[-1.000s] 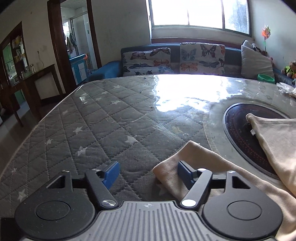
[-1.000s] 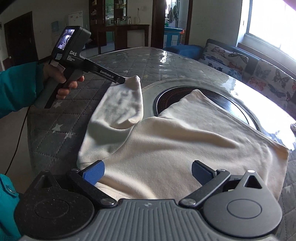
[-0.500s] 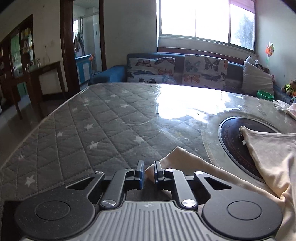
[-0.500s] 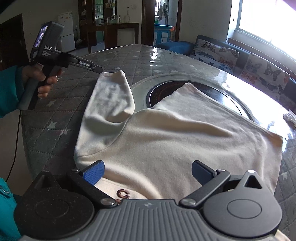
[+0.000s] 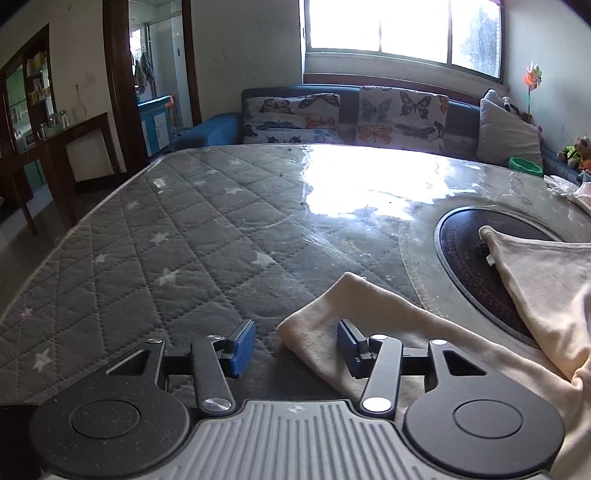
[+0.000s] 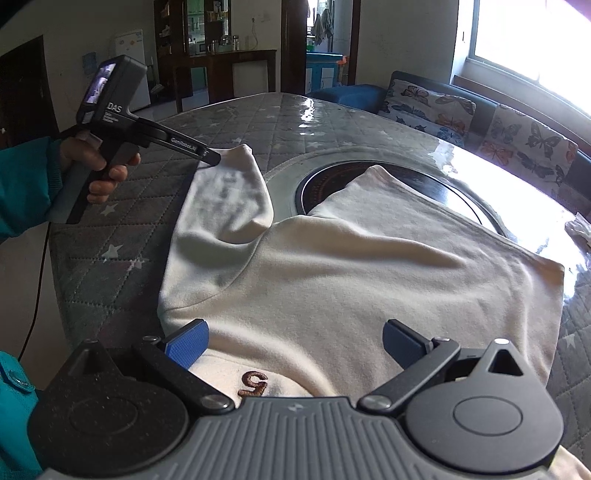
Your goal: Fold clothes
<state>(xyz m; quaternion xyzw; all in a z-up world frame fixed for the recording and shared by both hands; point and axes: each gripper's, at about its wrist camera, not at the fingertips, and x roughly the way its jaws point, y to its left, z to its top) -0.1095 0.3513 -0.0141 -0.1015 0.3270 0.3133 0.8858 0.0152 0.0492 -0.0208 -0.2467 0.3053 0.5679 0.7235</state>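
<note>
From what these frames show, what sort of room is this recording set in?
Most likely a home living or dining room: a sofa with butterfly cushions under a window, and a quilt-covered table with a cream sweatshirt spread on it.

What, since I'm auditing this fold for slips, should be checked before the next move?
1. Left hand-held gripper grips sleeve cuff: not ok; jaws have just been opening, cuff between them, unpressed.
2. Right hand-held gripper free: ok; open above sweatshirt.
3. Sweatshirt lies flat: not ok; ridges cross its body.
4. Near hem placement: cannot tell; hidden beneath right hand-held gripper.
</note>
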